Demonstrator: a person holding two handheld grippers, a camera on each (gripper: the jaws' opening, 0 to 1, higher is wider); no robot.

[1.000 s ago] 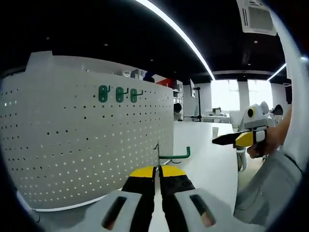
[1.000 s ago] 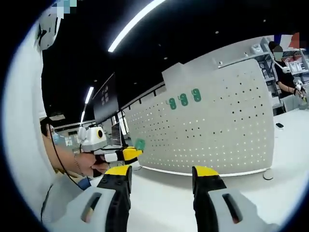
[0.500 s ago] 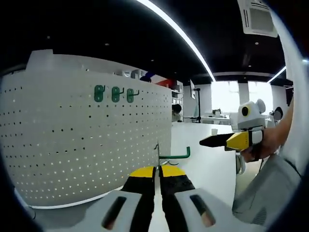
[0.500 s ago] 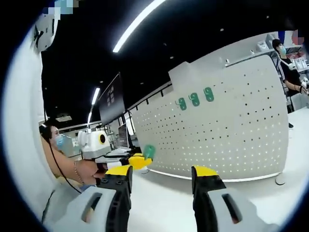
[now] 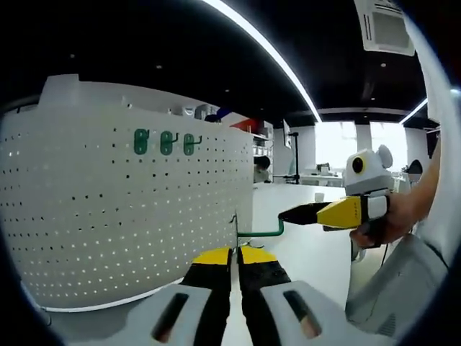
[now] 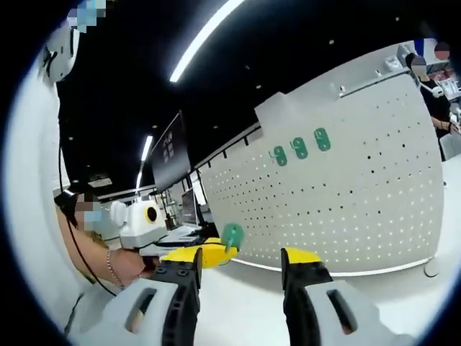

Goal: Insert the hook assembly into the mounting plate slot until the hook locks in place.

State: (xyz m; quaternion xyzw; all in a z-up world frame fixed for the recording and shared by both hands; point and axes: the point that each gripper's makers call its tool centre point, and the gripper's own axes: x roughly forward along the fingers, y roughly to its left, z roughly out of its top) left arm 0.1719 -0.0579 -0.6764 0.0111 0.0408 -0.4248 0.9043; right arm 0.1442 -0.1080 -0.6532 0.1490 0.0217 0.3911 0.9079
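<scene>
Green hook held at the left gripper tips, in front of the white perforated mounting plate.

The hook (image 5: 261,232) is a thin green rod with an upturned end and a flat backing. The left gripper (image 5: 235,254) has its jaws together, clamped on the backing; the rod runs toward the right of the left gripper view, its tip beside the right gripper's fingertips (image 5: 288,215). The right gripper (image 6: 241,258) has its jaws apart, holding nothing. The mounting plate (image 5: 108,216) stands upright and carries three green hooks (image 5: 166,142) near its top.
</scene>
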